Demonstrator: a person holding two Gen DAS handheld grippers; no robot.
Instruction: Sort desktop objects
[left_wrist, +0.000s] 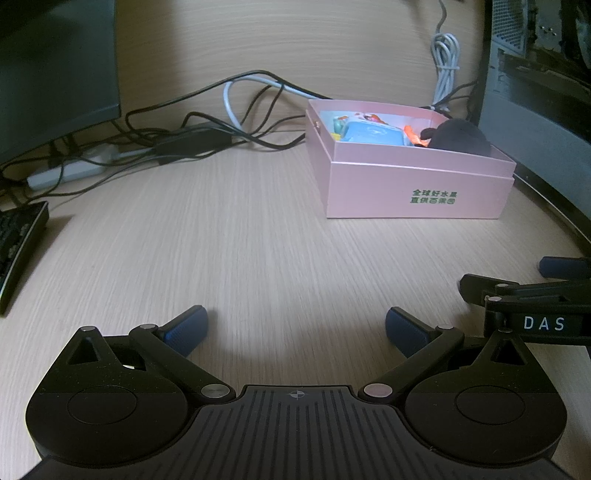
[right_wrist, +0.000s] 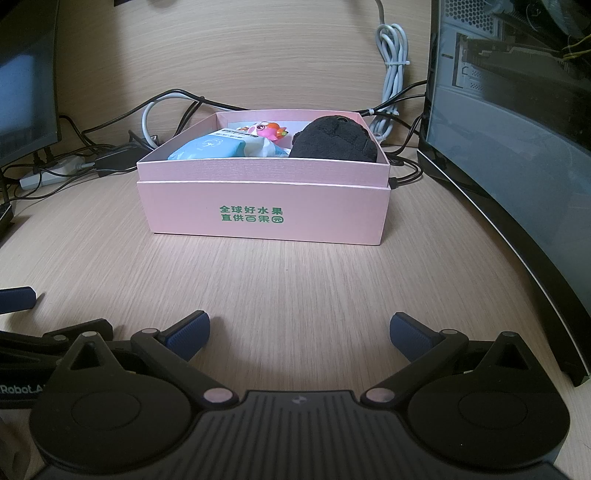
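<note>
left tool (left_wrist: 296, 330): fingers wide apart, nothing between them, low over the bare near part of the surface (left_wrist: 258, 240)
right tool (right_wrist: 300, 334): fingers also spread apart, empty, facing the front wall of the pink box (right_wrist: 262, 214)
pink box: toward the back-right of the surface, just in front of the cables (left_wrist: 207, 136), near the computer case (right_wrist: 517, 147) on the right edge
box contents: blue wipes pack (right_wrist: 207, 147), small pink-orange toy (right_wrist: 267, 130), black plush lump (right_wrist: 336, 140); all sit inside, plush at the right end
task status: looks close to done, no loose item visible on the open surface between tools and box
risk 1: the two tools are just beside each other; a sideways swing could knock them together
risk 2: plush bulges above the rim; adding anything more could tip it out or push the toy over the back wall
risk 3: reaching past the box could snag the cables and drag the light box
risk 4: keyboard (left_wrist: 18, 243) at the left edge sits in the path of a left sweep
hidden: box floor and anything under the pack and plush, blocked by the front wall
cut off: keyboard, monitor (left_wrist: 55, 66), computer case
hard to tell: what the plush is; pack print too small to read; near edge of the surface behind both tools not seen
</note>
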